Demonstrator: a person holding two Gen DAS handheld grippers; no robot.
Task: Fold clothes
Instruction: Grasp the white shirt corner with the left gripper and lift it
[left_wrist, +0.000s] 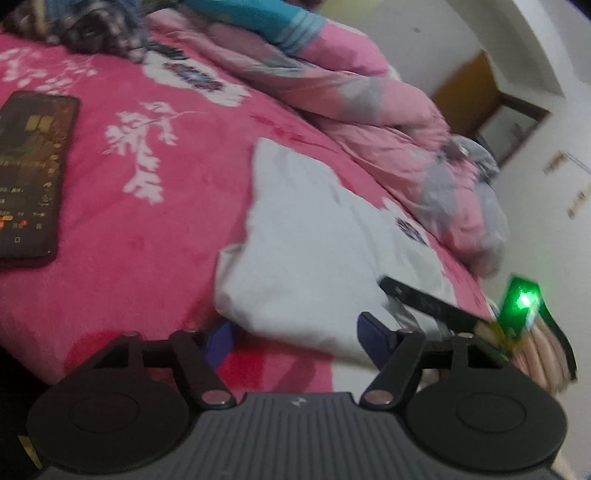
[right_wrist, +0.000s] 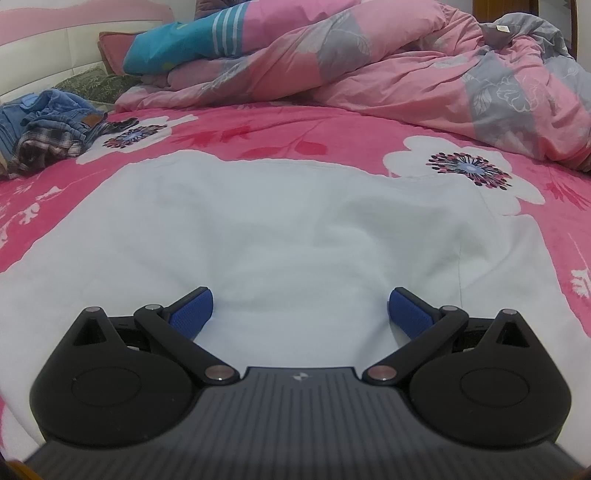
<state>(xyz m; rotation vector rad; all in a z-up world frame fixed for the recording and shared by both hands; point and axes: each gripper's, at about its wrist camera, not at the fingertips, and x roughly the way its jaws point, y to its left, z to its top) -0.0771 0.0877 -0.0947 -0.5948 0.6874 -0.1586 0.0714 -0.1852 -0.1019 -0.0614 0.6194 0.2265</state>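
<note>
A white garment lies spread flat on the pink flowered bedspread. It also shows in the left wrist view, partly folded into a long shape. My right gripper is open, its blue pads wide apart, low over the garment's near edge. My left gripper is open too, just in front of the garment's near left corner, with nothing between the pads. The right gripper and the hand that holds it show in the left wrist view at the far right.
A black phone with a lit screen lies on the bedspread at the left. A rumpled pink and grey quilt is heaped along the far side. A pile of blue and plaid clothes sits at the far left.
</note>
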